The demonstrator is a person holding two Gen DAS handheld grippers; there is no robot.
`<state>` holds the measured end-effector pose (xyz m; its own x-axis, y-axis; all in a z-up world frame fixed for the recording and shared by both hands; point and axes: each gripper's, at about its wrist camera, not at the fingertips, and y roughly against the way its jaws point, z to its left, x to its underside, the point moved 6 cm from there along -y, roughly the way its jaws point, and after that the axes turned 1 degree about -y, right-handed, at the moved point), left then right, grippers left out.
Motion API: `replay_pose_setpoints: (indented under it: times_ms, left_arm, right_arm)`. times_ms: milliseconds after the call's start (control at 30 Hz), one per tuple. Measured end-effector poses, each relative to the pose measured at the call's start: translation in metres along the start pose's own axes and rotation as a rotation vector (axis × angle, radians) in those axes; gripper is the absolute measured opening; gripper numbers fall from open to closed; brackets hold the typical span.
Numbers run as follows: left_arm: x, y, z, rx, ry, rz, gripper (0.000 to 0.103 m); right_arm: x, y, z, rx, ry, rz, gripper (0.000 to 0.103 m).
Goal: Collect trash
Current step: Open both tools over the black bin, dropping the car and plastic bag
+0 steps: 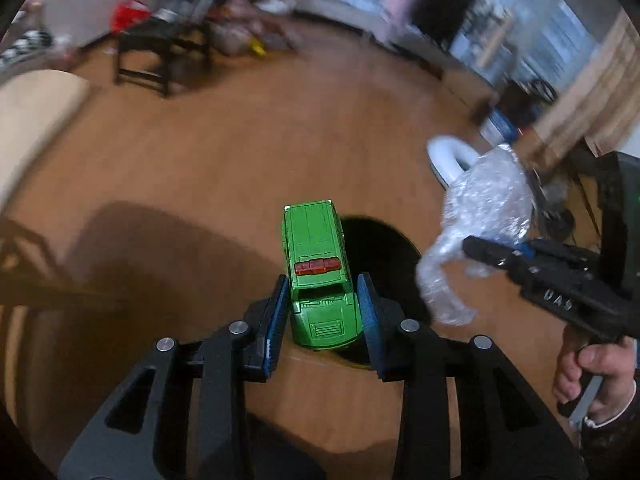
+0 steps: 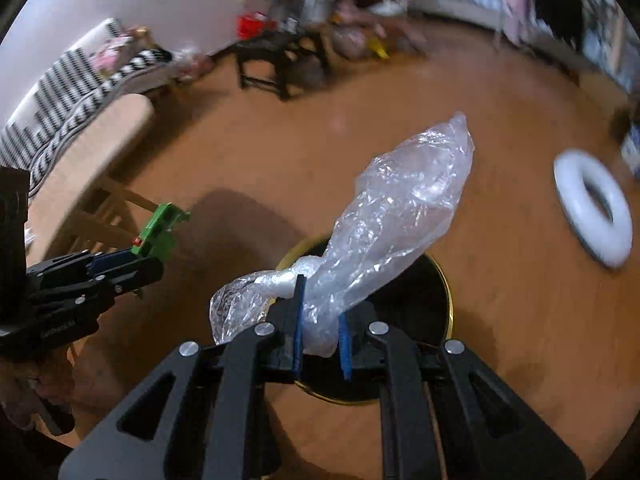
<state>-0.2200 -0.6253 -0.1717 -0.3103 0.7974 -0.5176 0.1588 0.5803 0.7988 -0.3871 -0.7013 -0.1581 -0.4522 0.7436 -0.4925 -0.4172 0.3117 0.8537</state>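
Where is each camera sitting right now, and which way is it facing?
Left wrist: behind the left hand-held gripper holding a green toy car, facing down at the black bin; right hand shows.
Right wrist: behind the right hand-held gripper holding a clear plastic bag, above the same bin.
Shared: bin, white ring, wooden floor.

Your left gripper (image 1: 324, 316) is closed, its blue pads (image 1: 276, 320) pressed against both sides of a green toy van (image 1: 318, 272), held above and just left of the round black bin (image 2: 424, 312). Your right gripper (image 2: 320, 332) is clamped on a crumpled clear plastic bag (image 2: 400, 208), directly above that bin. Your right hand (image 1: 592, 376) wraps its handle, fingers curled around the trigger.
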Motion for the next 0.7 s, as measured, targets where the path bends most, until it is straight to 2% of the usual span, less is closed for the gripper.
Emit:
replay_pose_setpoints:
  times_ms: [167,400,467,500,567,600,633,700]
  left_arm:
    - [0.010,-0.065,-0.022,0.017,-0.067,0.101,0.034]
    - [0.021,-0.104,-0.035,0.057,-0.103,0.155,0.035]
    - [0.022,-0.113,-0.030,0.057,-0.110,0.163,0.040]
    - [0.023,-0.117,-0.030,0.053,-0.108,0.168,0.047]
    - [0.025,-0.116,-0.028,0.047,-0.102,0.160,0.055]
    - [0.023,-0.116,-0.030,0.046,-0.097,0.155,0.061]
    - [0.023,-0.115,-0.028,0.042,-0.088,0.148,0.065]
    - [0.024,-0.112,-0.024,0.030,-0.072,0.133,0.072]
  right_arm:
    - [0.019,-0.035,-0.036,0.006,-0.051,0.060,0.015]
    - [0.025,-0.070,-0.051,0.002,-0.063,0.114,0.015]
    - [0.026,-0.074,-0.055,0.006,-0.061,0.123,0.015]
    - [0.026,-0.076,-0.056,0.008,-0.060,0.127,0.015]
    - [0.020,-0.080,-0.055,0.011,-0.059,0.132,0.017]
    - [0.019,-0.082,-0.056,0.015,-0.058,0.136,0.027]
    - [0.018,-0.084,-0.057,0.018,-0.056,0.141,0.046]
    - [0.015,-0.084,-0.054,0.030,-0.046,0.126,0.069]
